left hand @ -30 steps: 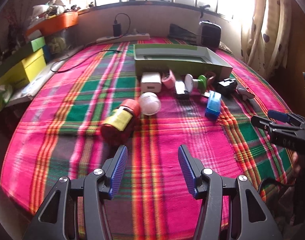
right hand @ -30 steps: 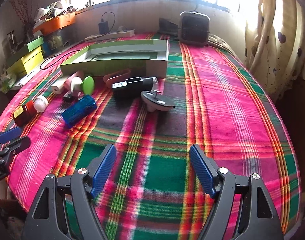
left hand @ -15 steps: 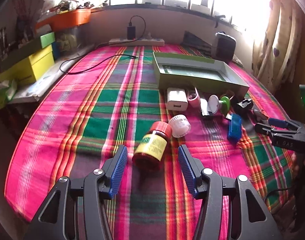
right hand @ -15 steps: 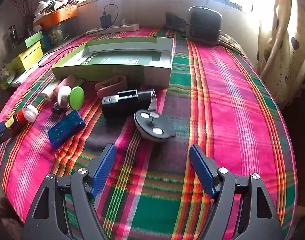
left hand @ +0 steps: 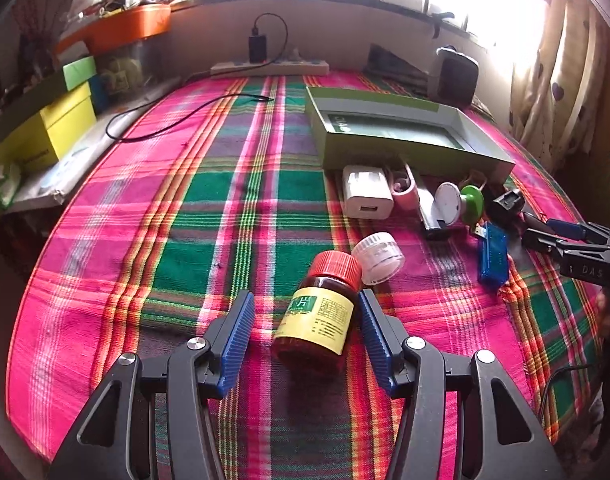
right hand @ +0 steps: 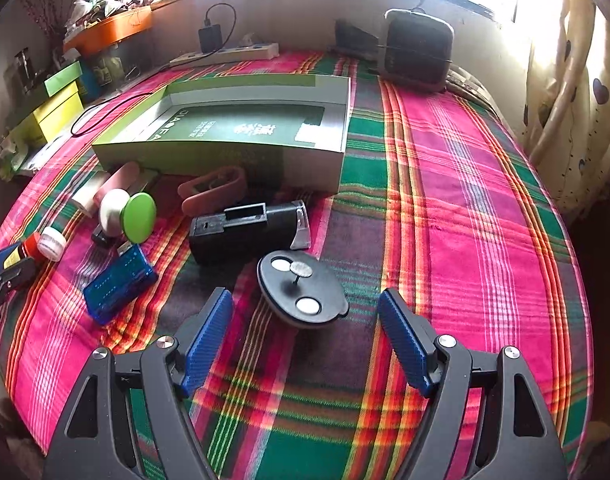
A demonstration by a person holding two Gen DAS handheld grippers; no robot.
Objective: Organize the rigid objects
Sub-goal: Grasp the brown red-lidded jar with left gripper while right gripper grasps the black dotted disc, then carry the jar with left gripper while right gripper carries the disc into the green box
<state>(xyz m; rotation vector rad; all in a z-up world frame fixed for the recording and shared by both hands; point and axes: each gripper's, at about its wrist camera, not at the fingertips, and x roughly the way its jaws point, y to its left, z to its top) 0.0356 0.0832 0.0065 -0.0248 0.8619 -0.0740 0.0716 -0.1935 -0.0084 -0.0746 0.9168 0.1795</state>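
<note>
A brown pill bottle [left hand: 319,316] with a red cap and yellow label lies on its side between the fingers of my open left gripper [left hand: 305,334]; the right pad is at the bottle's side, the left pad stands apart. A white round jar [left hand: 379,257] lies just beyond the cap. My open right gripper [right hand: 305,340] hovers around a black oval disc [right hand: 303,288] with silver spots, touching nothing. Behind the disc lie a black box-shaped device [right hand: 245,230], a blue translucent case [right hand: 119,282], a green-and-white round piece [right hand: 129,214] and a green open box [right hand: 241,132].
A white charger [left hand: 367,192] and a pink case [left hand: 405,186] lie by the box. A black speaker [right hand: 419,52] and power strip [left hand: 269,68] stand at the back. Stacked yellow and green boxes [left hand: 45,132] line the left edge. A curtain [right hand: 577,80] hangs right.
My left gripper has moved forward, so the pill bottle now lies between its fingers. My right gripper has closed in on the black disc.
</note>
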